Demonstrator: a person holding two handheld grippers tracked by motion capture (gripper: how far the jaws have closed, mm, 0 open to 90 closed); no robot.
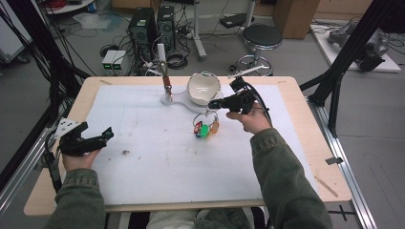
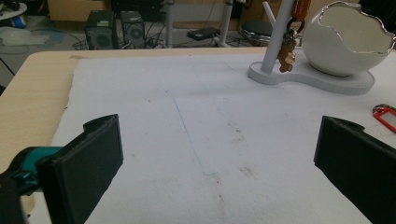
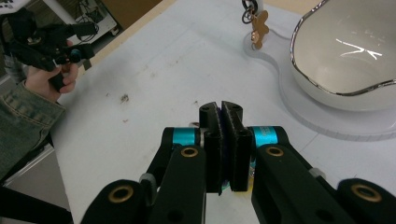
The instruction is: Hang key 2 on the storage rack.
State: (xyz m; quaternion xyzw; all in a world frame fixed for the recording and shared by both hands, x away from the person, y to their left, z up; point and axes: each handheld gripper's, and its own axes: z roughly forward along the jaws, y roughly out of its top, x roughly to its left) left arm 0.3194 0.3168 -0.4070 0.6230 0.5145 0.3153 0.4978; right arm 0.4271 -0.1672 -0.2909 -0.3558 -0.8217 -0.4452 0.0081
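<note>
My right gripper (image 1: 213,103) is shut on a metal key ring (image 1: 210,116) just in front of the white egg-shaped bowl (image 1: 204,88). A bunch of red, green and orange tags (image 1: 204,130) hangs from the ring over the white mat (image 1: 153,143). In the right gripper view the jaws (image 3: 222,109) are pressed together, hiding the ring. My left gripper (image 1: 98,130) rests at the mat's left edge, open and holding nothing. Its jaws (image 2: 219,154) stand wide apart in the left gripper view, where a red tag (image 2: 385,116) shows at the right edge.
The bowl (image 2: 348,39) sits on a white base (image 2: 317,79) with an upright post (image 2: 275,37), from which a small brown key fob (image 2: 287,46) hangs. Past the table's far edge are computer towers (image 1: 150,26) and a stool (image 1: 261,38).
</note>
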